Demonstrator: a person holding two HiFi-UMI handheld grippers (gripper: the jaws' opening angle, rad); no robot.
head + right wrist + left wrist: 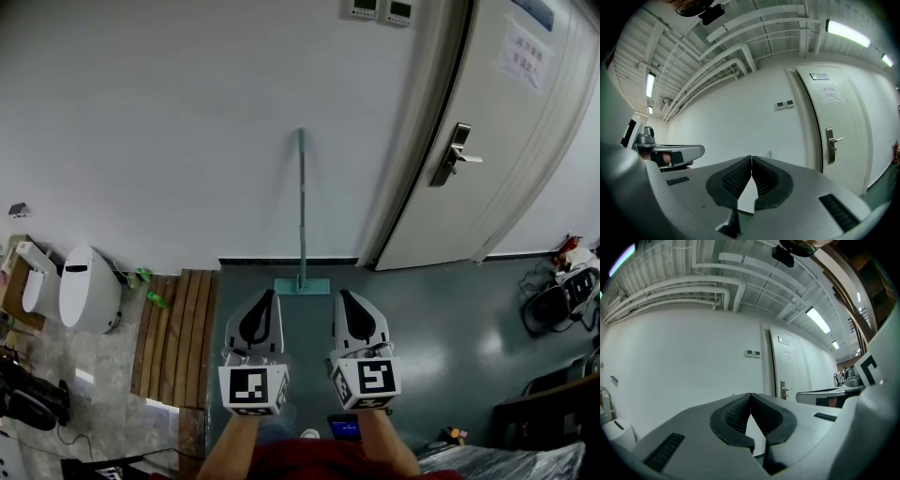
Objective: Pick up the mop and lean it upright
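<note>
Against the white wall (187, 141), straight ahead of the person, the mop (302, 211) stands on end: its thin pale-green handle runs up the wall with its top resting on it, and its flat rectangular head (302, 286) lies on the grey-green floor (450, 319) at the foot of the wall, just in front of the dark skirting. Its long axis is vertical, not along the floor, so judged from this the leaning looks done. Nearest to the head, one on each side of the handle's line, are the two grippers. The left gripper (270, 293) points at the wall just short of the head's left end, and the right gripper (345, 294) just short of its right end; neither touches the mop, and both look about equally close to it. In the left gripper view the left gripper's (750, 394) ribbed pads are pressed together with nothing between them, and in the right gripper view the right gripper (751, 158) is likewise closed on nothing. Any further move would reach straight forward and slightly inward to the handle between them. Farther out, a closed white door (506, 141) with a lever handle (457, 155) stands to the mop's right, a wooden slatted board (178, 333) lies on the floor to its left, and a white rounded appliance (89, 286) sits beyond that.
</note>
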